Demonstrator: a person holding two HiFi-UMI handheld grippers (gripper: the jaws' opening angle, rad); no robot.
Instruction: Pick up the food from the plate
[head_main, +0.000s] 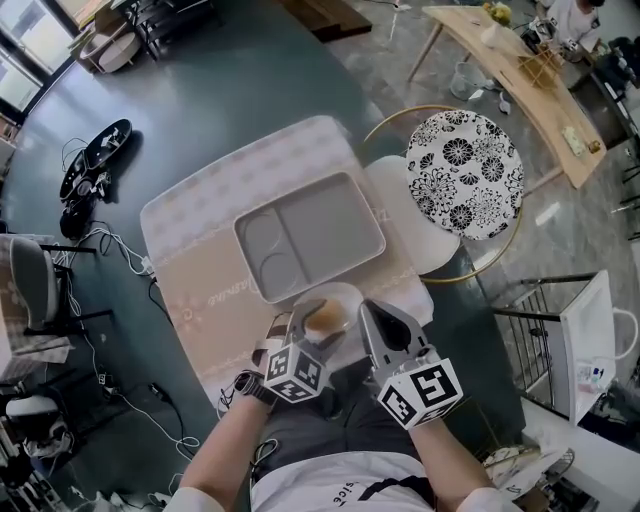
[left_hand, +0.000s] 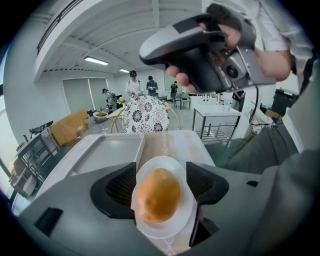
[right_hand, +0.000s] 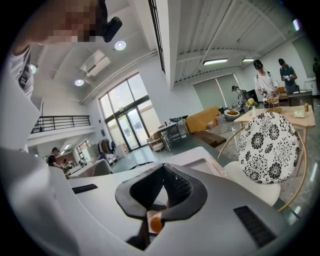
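An orange-brown bun (left_hand: 157, 195) lies on a small white plate (left_hand: 172, 167) at the table's near edge. In the head view the bun (head_main: 322, 320) and the plate (head_main: 345, 297) sit just in front of me. My left gripper (left_hand: 161, 172) is open, one jaw on each side of the bun, and the pads do not press on it. My right gripper (head_main: 385, 325) hovers just right of the plate, tilted upward. Its jaws (right_hand: 162, 172) are shut with nothing between them. A bit of the bun (right_hand: 156, 223) shows below them.
A grey compartment tray (head_main: 340, 215) lies beyond the plate on a pale placemat (head_main: 200, 215) on the dark round table (head_main: 200, 90). A chair with a black-and-white flowered cushion (head_main: 465, 170) stands at the right. Cables and a black object (head_main: 95, 160) lie at the left.
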